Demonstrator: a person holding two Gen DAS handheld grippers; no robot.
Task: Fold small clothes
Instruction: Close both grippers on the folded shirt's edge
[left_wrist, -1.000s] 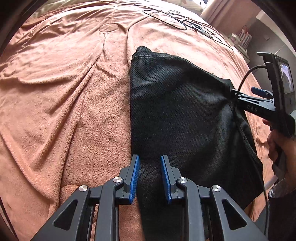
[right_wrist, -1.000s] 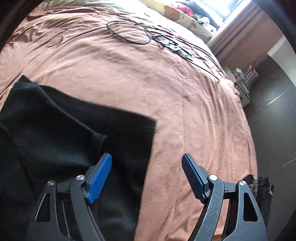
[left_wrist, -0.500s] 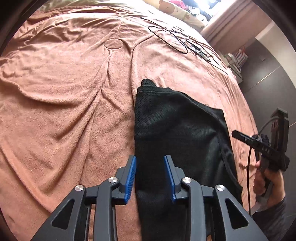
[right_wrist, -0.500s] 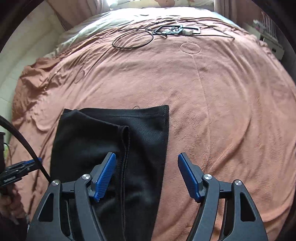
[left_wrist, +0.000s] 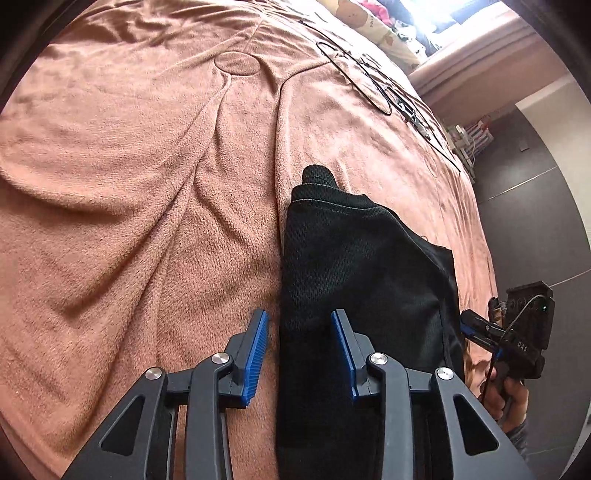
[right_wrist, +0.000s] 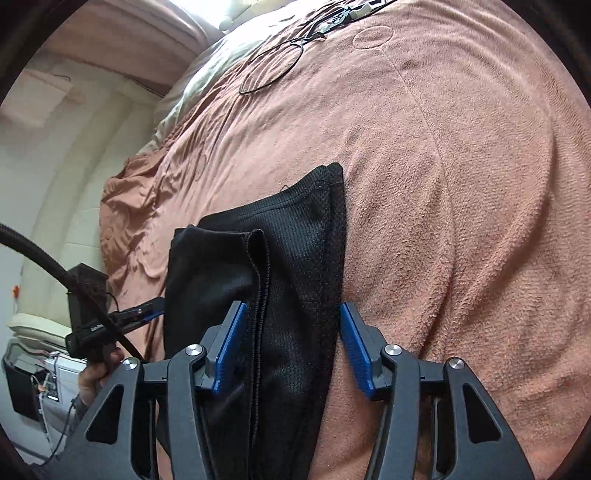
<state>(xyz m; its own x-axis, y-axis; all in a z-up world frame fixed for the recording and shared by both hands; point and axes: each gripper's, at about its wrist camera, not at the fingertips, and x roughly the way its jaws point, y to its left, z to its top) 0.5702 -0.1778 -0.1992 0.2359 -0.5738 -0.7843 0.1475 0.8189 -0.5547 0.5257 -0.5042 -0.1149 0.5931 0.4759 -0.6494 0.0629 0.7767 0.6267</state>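
A black mesh garment (left_wrist: 354, 273) lies folded lengthwise on a pinkish-brown blanket (left_wrist: 129, 166). My left gripper (left_wrist: 301, 343) is open, its blue pads straddling the garment's left folded edge near the front. My right gripper (right_wrist: 290, 341) is open too, its pads straddling the garment's right side (right_wrist: 295, 258), where a hemmed edge lies folded over. The right gripper also shows at the right edge of the left wrist view (left_wrist: 476, 328). The left gripper shows at the left in the right wrist view (right_wrist: 144, 314).
A looped black cable (left_wrist: 362, 77) and a small device lie at the far end of the bed. Pillows (left_wrist: 369, 22) sit beyond them. The bed's right edge drops to a dark floor (left_wrist: 535, 206). A wall (right_wrist: 66, 155) stands to the left.
My right gripper swung round and came down over the garment's right side, its jaws narrower than before. My left gripper stayed at the left edge and opened wider.
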